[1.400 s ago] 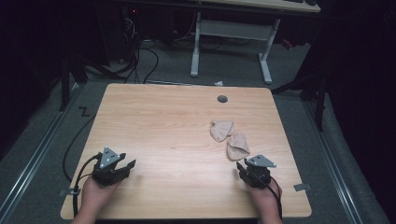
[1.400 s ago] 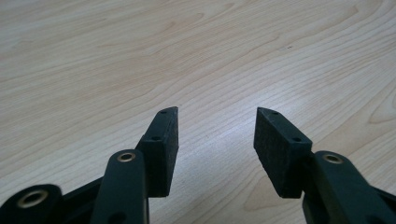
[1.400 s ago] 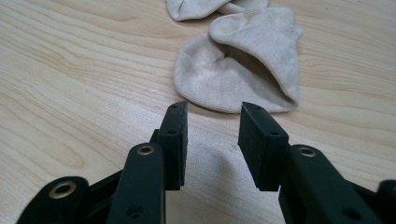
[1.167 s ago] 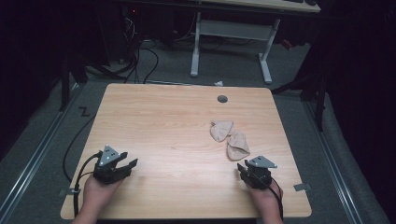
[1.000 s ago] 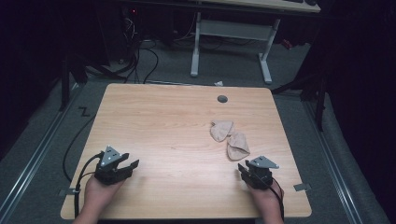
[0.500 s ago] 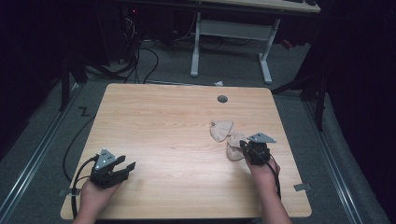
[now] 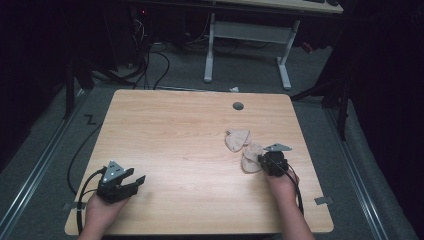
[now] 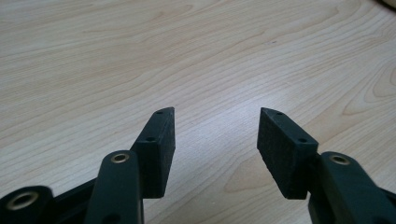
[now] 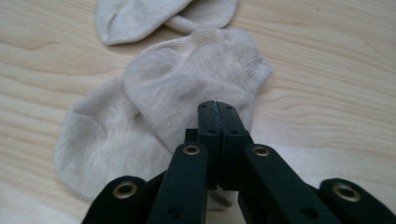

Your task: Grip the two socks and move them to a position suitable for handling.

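Note:
Two beige socks lie on the right half of the wooden table (image 7: 170, 130). The nearer sock (image 7: 249, 159) (image 9: 187, 79) lies crumpled and touches the farther sock (image 7: 237, 139) (image 9: 135, 16). My right gripper (image 7: 262, 161) (image 9: 216, 106) is at the near sock's right edge. Its jaws are shut flat together, tips over the fabric, and I see no cloth between the pads. My left gripper (image 7: 137, 181) (image 8: 215, 135) rests at the table's front left. Its jaws have just been opening and stand open over bare wood, nothing between them.
A round cable hole (image 7: 238, 106) sits near the table's far edge. Behind the table stand a white desk frame (image 7: 245, 35) and loose cables (image 7: 150, 55) on the grey floor. Bare wood spreads across the table's middle and left.
My right gripper has moved forward from the front edge to the near sock, and its jaws have closed. The left hand has stayed in place.

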Demonstrator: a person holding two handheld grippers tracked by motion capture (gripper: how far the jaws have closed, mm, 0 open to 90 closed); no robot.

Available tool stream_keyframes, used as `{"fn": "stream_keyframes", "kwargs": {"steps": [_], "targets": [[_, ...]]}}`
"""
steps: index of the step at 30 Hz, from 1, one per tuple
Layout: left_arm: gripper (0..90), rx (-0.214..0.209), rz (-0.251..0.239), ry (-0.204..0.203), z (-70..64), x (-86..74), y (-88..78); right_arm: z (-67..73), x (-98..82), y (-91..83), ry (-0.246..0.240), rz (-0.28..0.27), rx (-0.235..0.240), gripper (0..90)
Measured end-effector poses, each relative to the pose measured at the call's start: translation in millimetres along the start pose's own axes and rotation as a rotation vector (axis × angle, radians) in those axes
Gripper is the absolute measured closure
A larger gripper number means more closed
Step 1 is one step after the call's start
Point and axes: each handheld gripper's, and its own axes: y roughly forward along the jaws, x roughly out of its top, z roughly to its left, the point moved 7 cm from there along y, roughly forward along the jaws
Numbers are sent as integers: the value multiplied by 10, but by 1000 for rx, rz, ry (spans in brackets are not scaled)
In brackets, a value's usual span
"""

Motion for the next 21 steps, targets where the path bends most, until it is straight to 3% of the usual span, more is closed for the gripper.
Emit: {"fn": "stream_keyframes", "kwargs": {"steps": [5, 10, 21], "targets": [[467, -10, 2, 12, -45, 25, 23, 84, -51, -53, -17, -2, 14, 899], [465, -26, 4, 34, -162, 71, 85, 322, -102, -115, -73, -7, 55, 899], [467, -74, -3, 60, -443, 149, 185, 821, -149, -196, -140, -9, 133, 899]]}}
